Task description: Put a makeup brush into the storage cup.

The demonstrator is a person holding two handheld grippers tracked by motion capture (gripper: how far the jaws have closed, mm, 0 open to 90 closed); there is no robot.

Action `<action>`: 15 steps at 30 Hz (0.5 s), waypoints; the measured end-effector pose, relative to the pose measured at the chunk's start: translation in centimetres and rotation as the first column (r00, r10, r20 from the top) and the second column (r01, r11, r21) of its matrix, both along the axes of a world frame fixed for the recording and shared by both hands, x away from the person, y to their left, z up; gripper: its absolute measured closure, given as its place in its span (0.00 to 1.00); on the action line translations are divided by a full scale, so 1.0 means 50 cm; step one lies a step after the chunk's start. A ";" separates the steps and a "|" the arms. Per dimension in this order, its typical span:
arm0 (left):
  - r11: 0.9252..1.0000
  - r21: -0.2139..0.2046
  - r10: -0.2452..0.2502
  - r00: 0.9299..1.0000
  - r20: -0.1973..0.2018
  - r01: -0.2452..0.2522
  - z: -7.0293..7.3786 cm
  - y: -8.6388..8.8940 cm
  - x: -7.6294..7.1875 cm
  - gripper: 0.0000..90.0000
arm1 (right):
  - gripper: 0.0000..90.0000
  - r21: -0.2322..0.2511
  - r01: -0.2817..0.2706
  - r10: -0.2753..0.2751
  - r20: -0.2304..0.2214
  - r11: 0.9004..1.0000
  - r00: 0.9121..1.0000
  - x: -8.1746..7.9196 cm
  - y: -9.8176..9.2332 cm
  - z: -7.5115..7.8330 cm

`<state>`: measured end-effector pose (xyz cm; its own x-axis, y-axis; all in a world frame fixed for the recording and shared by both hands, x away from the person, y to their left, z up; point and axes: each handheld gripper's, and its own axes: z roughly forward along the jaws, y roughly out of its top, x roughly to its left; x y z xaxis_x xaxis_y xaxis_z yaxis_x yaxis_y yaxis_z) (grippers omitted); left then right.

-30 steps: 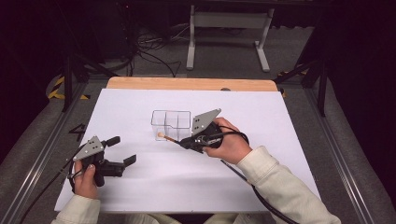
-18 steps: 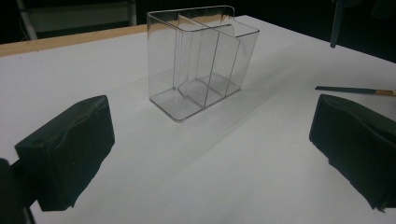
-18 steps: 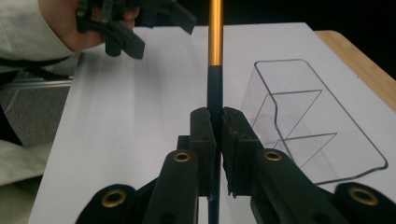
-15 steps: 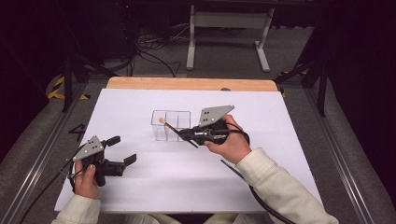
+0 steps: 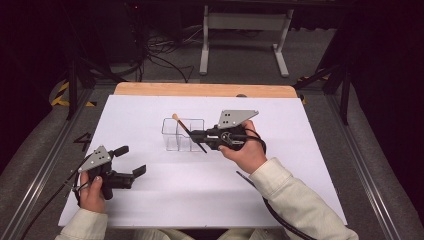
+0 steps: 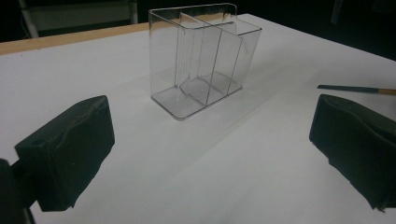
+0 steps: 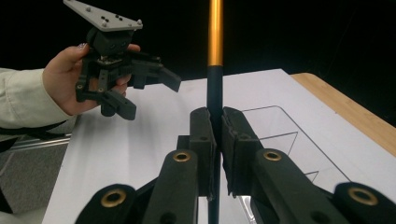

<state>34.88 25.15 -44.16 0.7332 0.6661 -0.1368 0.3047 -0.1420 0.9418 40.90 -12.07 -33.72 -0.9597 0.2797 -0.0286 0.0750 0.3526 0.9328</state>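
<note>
**Right tongs grip a brush above the clear box**

The right gripper [image 5: 200, 135] has its two black jaws pressed tight on a thin brush [image 5: 187, 131]. In the right gripper view the brush [image 7: 215, 88] runs straight up between the jaws, dark near the pads and gold higher up. From the high view the brush is tilted, with its light tip up over the back of the clear box [image 5: 182, 135] and its dark end low at the front right of the box. The box has a few parts inside and stands on the white table [image 5: 280, 190].

The left gripper [image 5: 131, 161] has its jaws wide apart and holds nothing. It sits near the front left of the table, well apart from the box [image 6: 201, 60].
</note>
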 end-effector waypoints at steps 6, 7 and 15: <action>1.000 0.002 0.001 1.000 0.002 -0.001 0.000 -0.002 0.000 0.01 | 0.93 0.064 0.023 -0.024 0.007 0.998 1.000 0.005 -0.001 0.001; 1.000 0.003 0.001 1.000 0.002 -0.001 0.000 -0.002 0.000 0.01 | 0.93 0.079 0.030 -0.031 0.005 0.996 1.000 0.005 -0.002 0.001; 1.000 0.020 0.000 1.000 0.002 0.000 0.000 0.000 0.000 0.01 | 0.93 0.143 0.088 -0.089 0.004 0.986 0.996 0.012 -0.008 0.000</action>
<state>34.89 25.13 -44.15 0.7333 0.6688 -0.1221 0.3027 -0.1604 0.9395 41.48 -12.49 -33.70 -0.9308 0.3653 0.0075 0.0897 0.2087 0.9739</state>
